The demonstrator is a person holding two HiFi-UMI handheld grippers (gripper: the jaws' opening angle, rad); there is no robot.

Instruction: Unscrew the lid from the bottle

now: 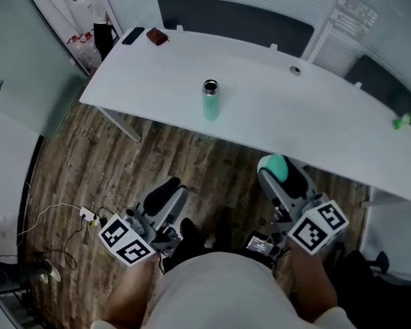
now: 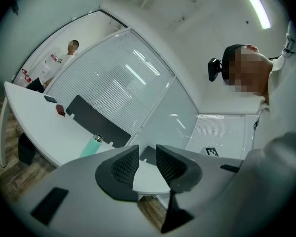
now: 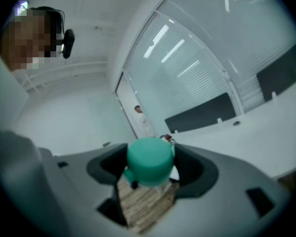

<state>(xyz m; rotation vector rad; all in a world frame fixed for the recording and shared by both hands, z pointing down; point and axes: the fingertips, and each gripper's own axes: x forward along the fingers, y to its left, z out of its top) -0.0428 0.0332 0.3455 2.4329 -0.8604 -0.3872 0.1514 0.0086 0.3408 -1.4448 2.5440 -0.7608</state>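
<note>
A mint-green bottle [image 1: 210,100] stands upright near the middle of the white table [image 1: 274,122], its mouth uncovered; it also shows in the left gripper view as the bottle [image 2: 91,146], far off. The green lid [image 1: 275,166] is off the bottle, and my right gripper [image 1: 277,171] is shut on it over the wooden floor, short of the table's near edge. In the right gripper view the lid [image 3: 149,160] fills the gap between the jaws of the right gripper [image 3: 149,166]. My left gripper [image 1: 172,189] hangs over the floor too; its jaws [image 2: 147,163] stand apart with nothing between them.
A black phone [image 1: 132,35] and a small brown thing [image 1: 157,37] lie at the table's far left corner. A green thing [image 1: 402,120] sits at the right end. Dark chair backs [image 1: 233,18] stand behind the table. A power strip with cables [image 1: 89,216] lies on the floor at left.
</note>
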